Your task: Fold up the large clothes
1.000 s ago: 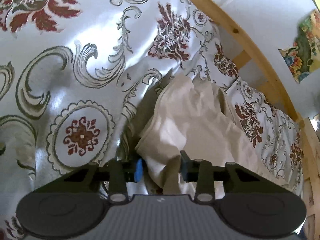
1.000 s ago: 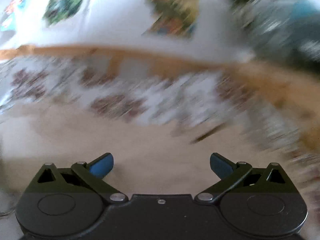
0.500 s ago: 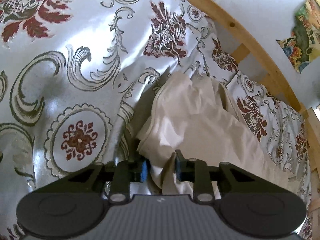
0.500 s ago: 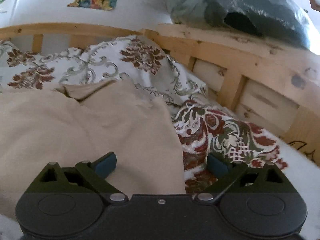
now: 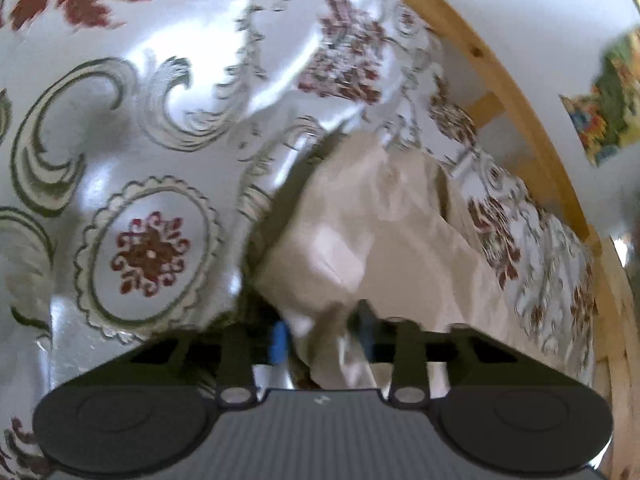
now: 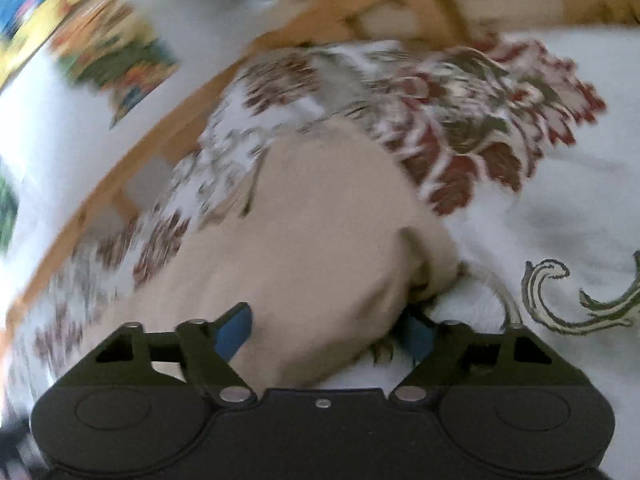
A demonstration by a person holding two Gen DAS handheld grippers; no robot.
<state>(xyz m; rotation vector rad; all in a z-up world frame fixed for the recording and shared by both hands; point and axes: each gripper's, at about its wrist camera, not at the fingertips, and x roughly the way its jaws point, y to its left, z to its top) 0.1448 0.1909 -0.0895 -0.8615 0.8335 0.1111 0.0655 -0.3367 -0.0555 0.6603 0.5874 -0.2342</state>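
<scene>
The left gripper pinches a bunched edge of the beige garment between its blue pads. The right gripper has its fingers spread wide around another part of the cloth. The garment lies crumpled on the flowery bedspread, near the wooden bed rail.

Beige garment on floral bedspread
</scene>
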